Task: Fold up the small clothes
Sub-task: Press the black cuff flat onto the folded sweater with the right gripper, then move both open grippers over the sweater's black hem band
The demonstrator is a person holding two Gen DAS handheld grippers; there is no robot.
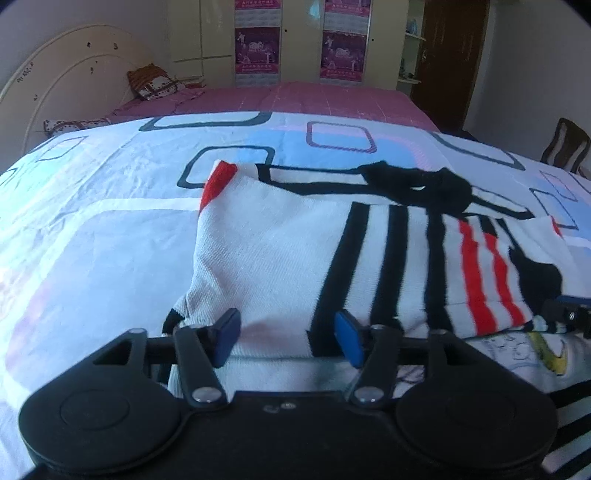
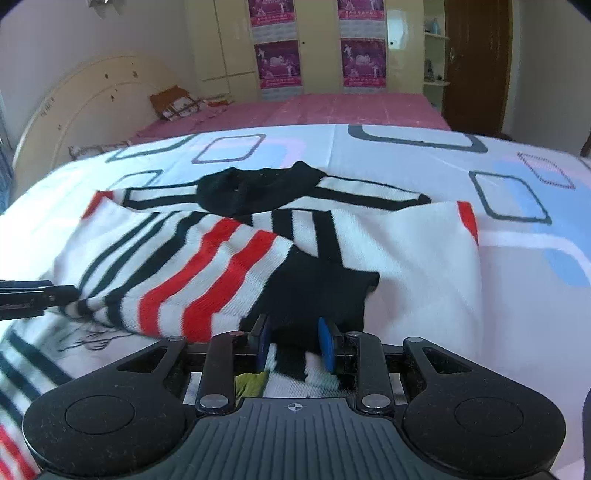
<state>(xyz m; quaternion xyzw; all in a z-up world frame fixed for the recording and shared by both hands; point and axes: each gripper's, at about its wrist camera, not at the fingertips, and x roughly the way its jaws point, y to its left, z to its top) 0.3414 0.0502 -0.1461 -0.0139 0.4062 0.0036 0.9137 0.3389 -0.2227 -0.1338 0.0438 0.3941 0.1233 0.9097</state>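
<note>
A small white sweater (image 1: 280, 251) with black and red stripes and a black collar (image 1: 417, 181) lies on the patterned bed sheet (image 1: 92, 229). Its left side is folded over the body. My left gripper (image 1: 289, 334) hovers at the sweater's near hem, open, with the fabric lying between the blue pads and untouched by them. In the right wrist view the striped sleeve (image 2: 207, 273) lies folded across the sweater (image 2: 417, 266). My right gripper (image 2: 294, 343) is shut on the sleeve's black cuff (image 2: 317, 295). The left gripper's tip (image 2: 37, 295) shows at the left edge.
Another white garment with a cartoon print (image 1: 546, 354) lies under the sweater's near edge. A pink bedspread (image 1: 295, 99), a pillow (image 1: 155, 83) and a curved headboard (image 1: 62, 85) lie beyond. A wardrobe (image 1: 218, 33), a dark door (image 1: 454, 55) and a chair (image 1: 565, 146) stand behind.
</note>
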